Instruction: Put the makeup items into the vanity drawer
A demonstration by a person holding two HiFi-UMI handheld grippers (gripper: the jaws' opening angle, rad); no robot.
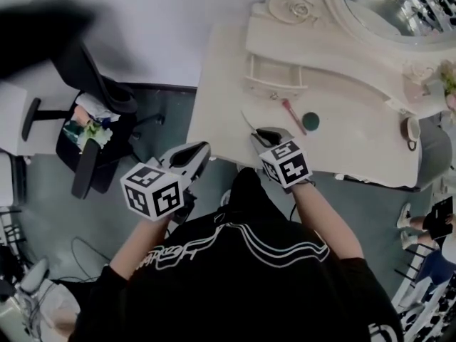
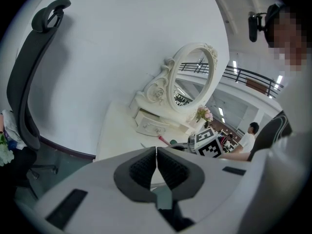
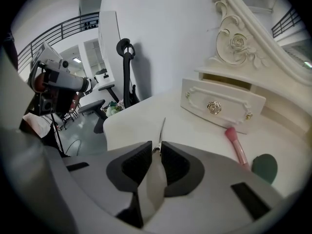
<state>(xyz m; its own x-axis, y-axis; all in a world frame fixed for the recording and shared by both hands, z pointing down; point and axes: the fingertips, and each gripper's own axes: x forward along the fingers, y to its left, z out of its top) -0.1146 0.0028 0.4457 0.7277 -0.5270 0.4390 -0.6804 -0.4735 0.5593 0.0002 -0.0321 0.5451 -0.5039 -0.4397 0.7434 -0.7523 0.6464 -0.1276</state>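
On the cream vanity table (image 1: 356,144), near its front edge, a thin metal tool (image 1: 248,118) lies flat with its near end between the tips of the right gripper (image 1: 265,135). The right gripper view shows that claw (image 3: 157,147) drawn in narrow on the tool (image 3: 161,128), the 2 dark pads close against its sides while the rest of the tool runs forward over the tabletop. The gripper tilts down toward the table.

Further back stands the vanity drawer (image 1: 274,77), pulled out a little below the carved mirror frame (image 1: 299,6); its front carries a gold rose knob (image 3: 214,107). Between drawer and gripper, to the right of the tool, lies a pink brush (image 1: 293,116), and just beside its far end a dark green round item (image 1: 311,122). Both rest on the tabletop, outside the drawer.

The left gripper (image 1: 203,152) hangs off the table's left front corner, above the floor. Its claw (image 2: 156,152) is pressed together, with nothing between the pads.
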